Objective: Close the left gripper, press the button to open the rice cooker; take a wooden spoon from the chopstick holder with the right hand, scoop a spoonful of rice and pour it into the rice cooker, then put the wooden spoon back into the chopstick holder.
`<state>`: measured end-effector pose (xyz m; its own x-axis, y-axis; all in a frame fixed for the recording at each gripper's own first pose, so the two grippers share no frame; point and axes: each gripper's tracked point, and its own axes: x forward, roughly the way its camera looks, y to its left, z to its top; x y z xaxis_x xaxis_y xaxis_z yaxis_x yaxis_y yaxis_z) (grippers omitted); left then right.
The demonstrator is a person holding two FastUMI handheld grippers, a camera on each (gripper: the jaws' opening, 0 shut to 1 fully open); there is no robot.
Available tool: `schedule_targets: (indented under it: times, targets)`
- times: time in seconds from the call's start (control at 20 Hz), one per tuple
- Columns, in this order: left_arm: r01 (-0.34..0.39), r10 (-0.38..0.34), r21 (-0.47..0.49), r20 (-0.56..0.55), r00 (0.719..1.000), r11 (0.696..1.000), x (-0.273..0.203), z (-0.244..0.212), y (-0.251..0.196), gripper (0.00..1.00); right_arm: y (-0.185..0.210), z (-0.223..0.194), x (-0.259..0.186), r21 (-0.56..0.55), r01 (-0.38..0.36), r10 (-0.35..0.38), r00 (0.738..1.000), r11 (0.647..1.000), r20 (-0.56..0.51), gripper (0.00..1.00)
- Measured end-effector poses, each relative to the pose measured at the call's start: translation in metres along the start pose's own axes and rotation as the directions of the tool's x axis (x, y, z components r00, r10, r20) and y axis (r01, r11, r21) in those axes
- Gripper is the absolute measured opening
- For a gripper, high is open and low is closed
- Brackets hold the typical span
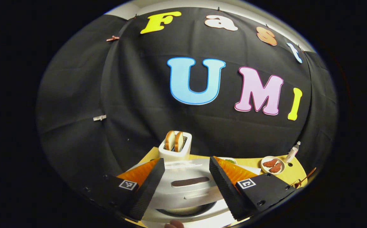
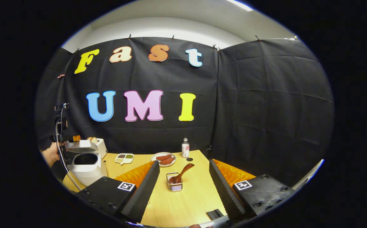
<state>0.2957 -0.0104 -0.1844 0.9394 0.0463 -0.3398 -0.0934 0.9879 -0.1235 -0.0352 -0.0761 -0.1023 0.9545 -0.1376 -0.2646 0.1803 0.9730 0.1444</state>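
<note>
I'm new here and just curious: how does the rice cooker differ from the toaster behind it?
The rice cooker is larger and rounded; the toaster is a smaller box. The rice cooker stands open, lid raised over a dark pot; the toaster holds two bread slices upright. The toaster sits behind the rice cooker, by the cloth wall. Both are whitish, on the same table.

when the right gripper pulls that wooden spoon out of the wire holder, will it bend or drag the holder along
The wooden spoon looks rigid, so it probably won't bend. It leans tilted in the small wire chopstick holder, which looks light, so the holder may tip or slide. Lifting along the handle's slant seems safer.
</note>
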Motion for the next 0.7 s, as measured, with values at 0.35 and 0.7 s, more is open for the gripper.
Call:
schedule_targets:
  times: [0.35,0.7]
  targets:
    - [0.013,-0.011,0.03,-0.064,0.998,0.999,-0.009,-0.048,-0.004,1.0,0.014,0.0,-0.002,-0.014,-0.043,0.043,0.999,0.999,0.006,0.98]
    - [0.007,-0.002,0.044,-0.126,0.992,0.999,-0.012,-0.078,-0.006,1.0,0.023,-0.002,0.002,-0.034,-0.064,0.064,0.998,0.997,-0.008,0.98]
